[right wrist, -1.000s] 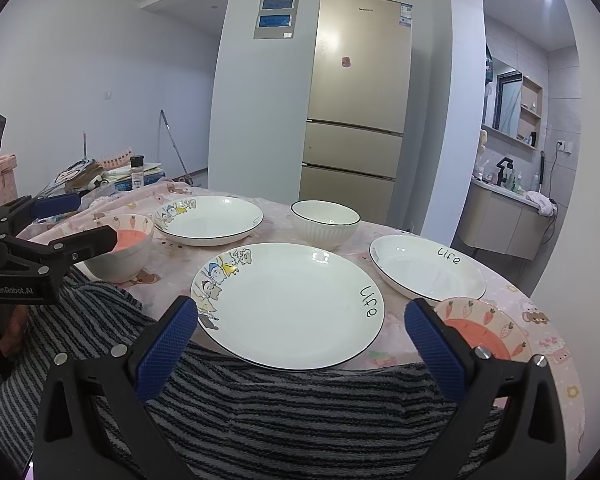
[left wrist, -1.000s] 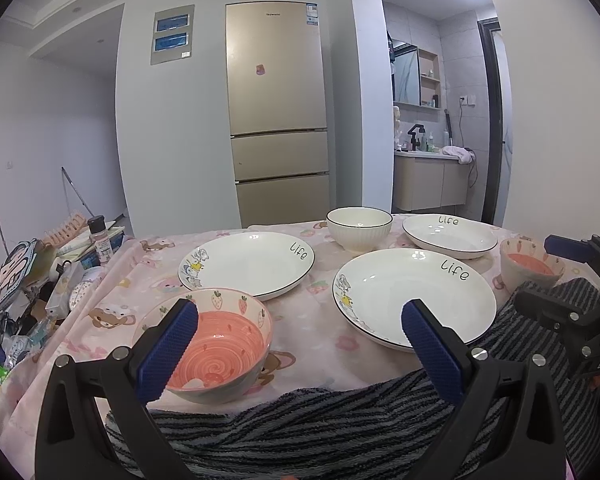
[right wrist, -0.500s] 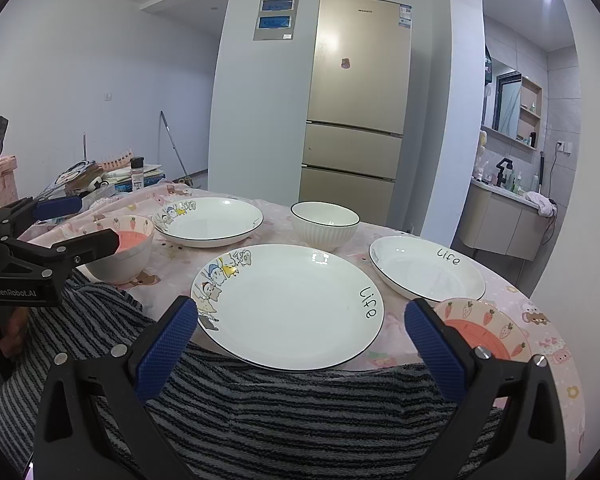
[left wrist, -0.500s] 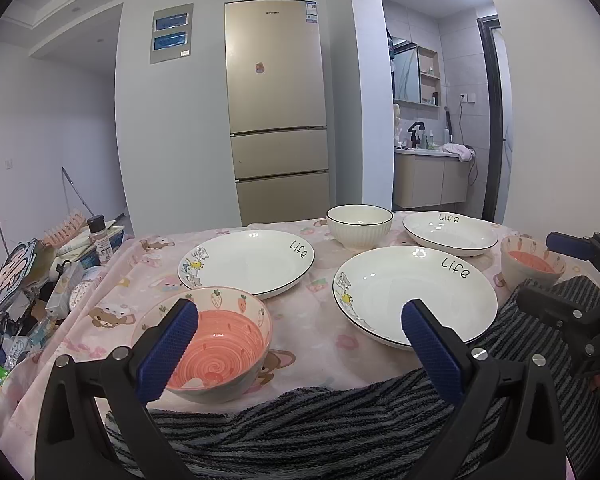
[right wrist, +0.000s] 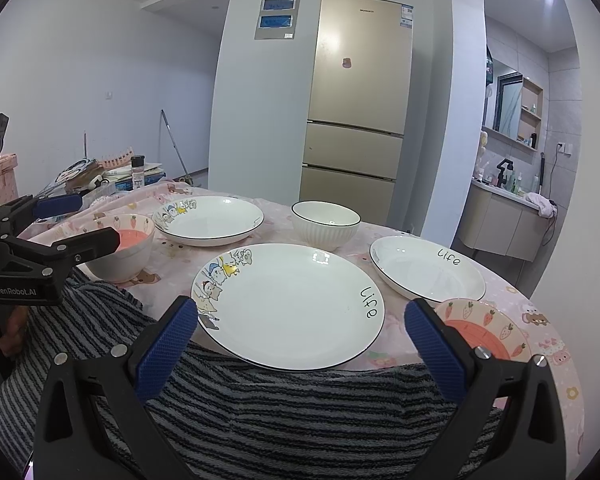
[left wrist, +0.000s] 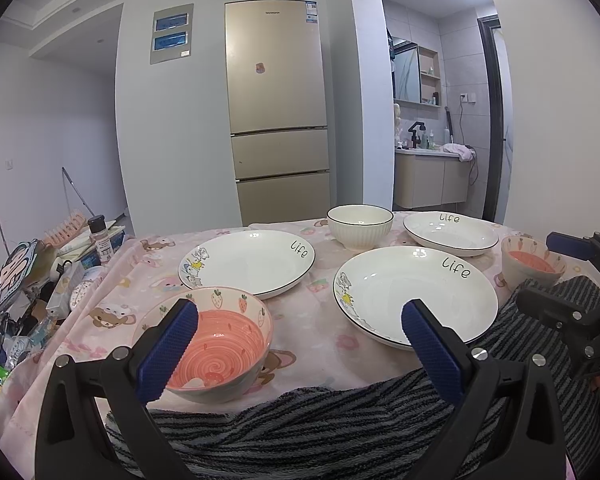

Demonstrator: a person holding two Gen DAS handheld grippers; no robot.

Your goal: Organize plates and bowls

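— Beyond the desk stands a tall gold fridge, with a washroom nook off to its right. See the pink cartoon cloth over the top?

— Yes, and a grey striped towel lies over the near edge. What's the biggest dish?

— Nearest the middle, a wide white plate marked "Life". Another white plate sits to the left and farther back, and a third plate to the right.

— And the bowls?

— A white ribbed bowl stands at the far side, between the two back plates. A pink strawberry bowl sits at the near left, and a smaller pink carrot bowl at the near right. All are apart; nothing is stacked.

— The grippers?

— The left gripper hangs over the towel, its blue pads spread wide with nothing between them. The right gripper is the same: spread, empty, facing the middle plate.

— Smaller things?

— A spice bottle amid clutter off the left edge.
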